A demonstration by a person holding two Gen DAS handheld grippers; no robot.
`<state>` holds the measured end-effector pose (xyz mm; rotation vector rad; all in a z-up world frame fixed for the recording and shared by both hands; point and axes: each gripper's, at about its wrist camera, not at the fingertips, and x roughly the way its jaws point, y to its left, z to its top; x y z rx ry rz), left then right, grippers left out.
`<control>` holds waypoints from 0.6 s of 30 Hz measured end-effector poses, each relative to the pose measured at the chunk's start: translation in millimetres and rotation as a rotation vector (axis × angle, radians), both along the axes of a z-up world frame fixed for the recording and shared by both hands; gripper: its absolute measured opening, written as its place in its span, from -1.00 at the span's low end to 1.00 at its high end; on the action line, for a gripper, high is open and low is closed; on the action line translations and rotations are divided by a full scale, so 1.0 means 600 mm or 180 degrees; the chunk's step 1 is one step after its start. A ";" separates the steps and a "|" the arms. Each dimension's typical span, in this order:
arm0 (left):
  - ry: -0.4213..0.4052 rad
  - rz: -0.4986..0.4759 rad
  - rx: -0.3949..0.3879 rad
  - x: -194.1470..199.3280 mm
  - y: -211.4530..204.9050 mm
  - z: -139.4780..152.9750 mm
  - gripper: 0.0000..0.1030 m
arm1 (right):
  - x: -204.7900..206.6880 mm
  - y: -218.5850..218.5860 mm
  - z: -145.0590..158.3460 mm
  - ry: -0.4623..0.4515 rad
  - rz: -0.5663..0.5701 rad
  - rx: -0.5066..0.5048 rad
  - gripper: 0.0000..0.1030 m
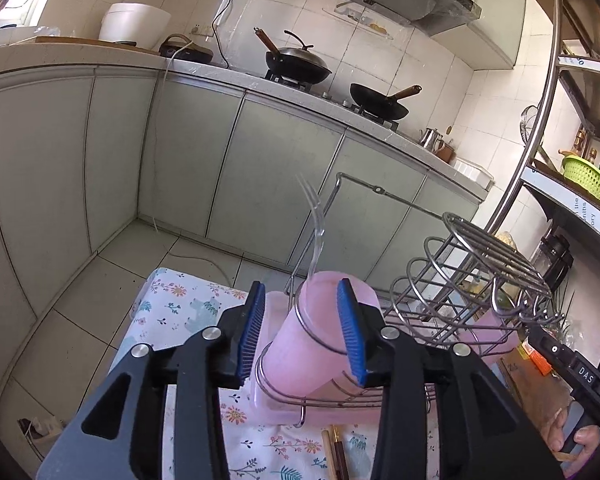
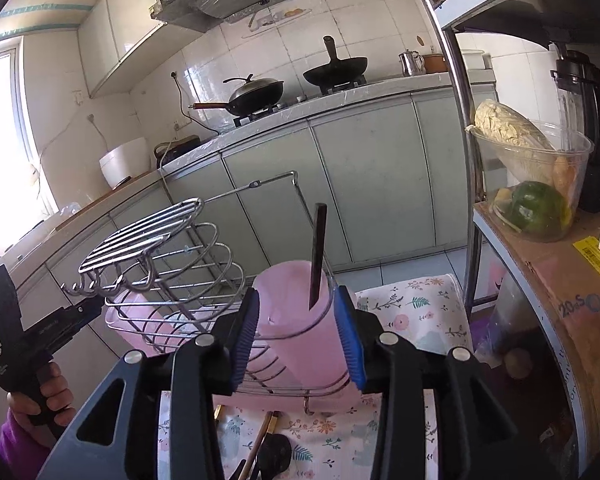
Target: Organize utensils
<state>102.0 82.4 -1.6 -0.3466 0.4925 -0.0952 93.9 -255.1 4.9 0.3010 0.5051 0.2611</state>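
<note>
Standing: one fork [image 1: 315, 224] per pink cup [image 1: 320, 336].

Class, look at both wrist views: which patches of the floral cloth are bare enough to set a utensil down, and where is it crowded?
Bare floral cloth lies left of the pink cup; another patch lies right of the cup, by the shelf post. It is crowded under the wire rack and in front, where chopsticks lie.
</note>
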 end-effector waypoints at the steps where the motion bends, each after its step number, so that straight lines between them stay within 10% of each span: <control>1: 0.0030 -0.0012 0.0002 -0.005 0.001 -0.004 -0.27 | -0.008 -0.001 -0.005 0.0021 0.0007 0.0022 -0.26; 18: 0.0648 -0.0359 0.0286 -0.085 -0.047 -0.103 -0.27 | -0.082 0.035 -0.120 0.0729 0.0258 -0.0159 -0.26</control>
